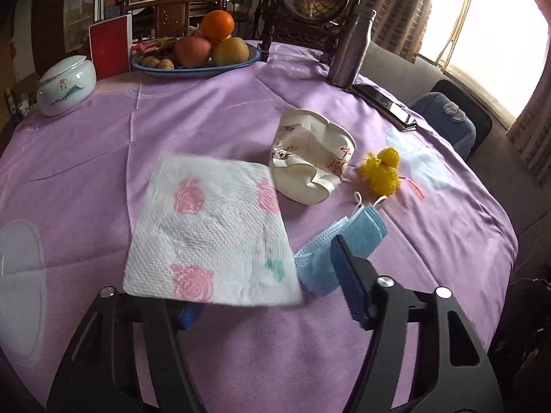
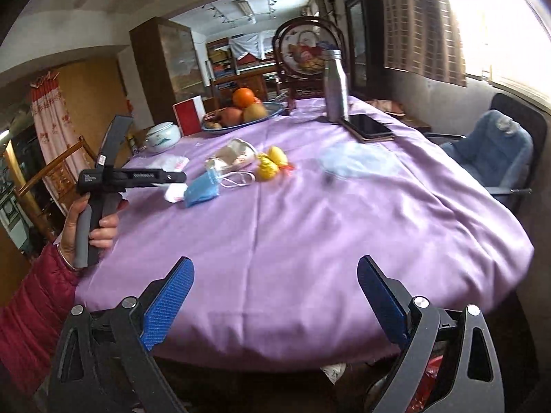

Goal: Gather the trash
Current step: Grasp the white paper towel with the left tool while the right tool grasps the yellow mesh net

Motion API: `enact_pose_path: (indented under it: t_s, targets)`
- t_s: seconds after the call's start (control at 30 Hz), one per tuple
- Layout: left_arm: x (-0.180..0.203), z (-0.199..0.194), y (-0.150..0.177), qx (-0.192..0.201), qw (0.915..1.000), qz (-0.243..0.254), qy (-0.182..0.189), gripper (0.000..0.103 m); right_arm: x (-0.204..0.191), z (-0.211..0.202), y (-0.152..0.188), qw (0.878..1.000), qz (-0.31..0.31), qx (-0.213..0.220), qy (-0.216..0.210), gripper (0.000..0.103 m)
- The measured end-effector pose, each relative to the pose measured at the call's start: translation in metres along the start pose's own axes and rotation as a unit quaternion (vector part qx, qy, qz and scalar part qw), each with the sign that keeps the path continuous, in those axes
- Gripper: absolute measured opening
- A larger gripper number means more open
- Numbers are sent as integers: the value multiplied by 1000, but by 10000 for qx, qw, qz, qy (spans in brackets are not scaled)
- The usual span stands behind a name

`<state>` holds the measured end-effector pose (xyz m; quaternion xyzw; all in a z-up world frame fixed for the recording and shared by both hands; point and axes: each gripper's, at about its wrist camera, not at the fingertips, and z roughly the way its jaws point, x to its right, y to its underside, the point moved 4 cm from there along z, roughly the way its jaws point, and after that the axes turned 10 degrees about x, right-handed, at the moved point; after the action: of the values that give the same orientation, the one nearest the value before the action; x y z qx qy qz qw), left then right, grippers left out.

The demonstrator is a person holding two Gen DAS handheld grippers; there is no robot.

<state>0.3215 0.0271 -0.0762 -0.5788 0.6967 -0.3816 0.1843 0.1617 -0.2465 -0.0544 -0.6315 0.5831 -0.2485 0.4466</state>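
Left gripper (image 1: 272, 296) grips a napkin (image 1: 210, 234) and mask (image 1: 327, 251), cup (image 1: 310, 158) at one o'clock; right gripper (image 2: 275, 299) wide open, empty.

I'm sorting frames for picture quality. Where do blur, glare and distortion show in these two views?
Left wrist view: the paper towel has smeared near and left edges, the window at upper right is blown out, and the table edge bows from the fisheye. Right wrist view: the window glares white, and the face mask looks soft.
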Motion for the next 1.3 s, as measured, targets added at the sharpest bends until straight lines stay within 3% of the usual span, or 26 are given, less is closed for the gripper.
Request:
enact_pose_path:
  t_s: [0.03,0.13,0.27,0.43,0.53,0.77,0.87,0.93,1.1,1.23,1.3]
  targets:
    - [-3,1,0,-20,10000,21,-36,47,-6,9,-7,10000,-9,-28,-89,94]
    - [-15,2,0,-25,9999,-91,-125,35,-20,30,-17,9996,-58,-91,-276,94]
    - [-27,7,0,-211,9978,-612,172,34,-41,69,-30,9982,-258,-300,-446,92]
    - [-32,17,3,-396,9957,-831,94,59,-45,110,-44,9977,-116,-473,-465,89]
    - [-33,18,3,-397,9955,-860,81,64,-46,125,-49,9973,-104,-552,-474,89]
    - [-40,10,0,-221,9954,-861,-367,64,-30,170,-71,9980,63,-605,-176,88]
    - [-43,6,-3,-106,9949,-797,-609,64,-19,196,-83,9976,294,-632,-58,83]
    - [-48,6,-3,-124,9940,-854,-672,70,-12,216,-86,9961,541,-698,-24,81]
    - [-58,14,2,-364,9910,-1166,-544,71,-2,253,-76,9908,1007,-903,43,79]
    - [-55,15,2,-366,9921,-1060,-569,71,2,270,-70,9875,1245,-963,6,67]
    - [-54,15,2,-354,9925,-1020,-573,69,3,276,-65,9861,1300,-1035,-93,40]
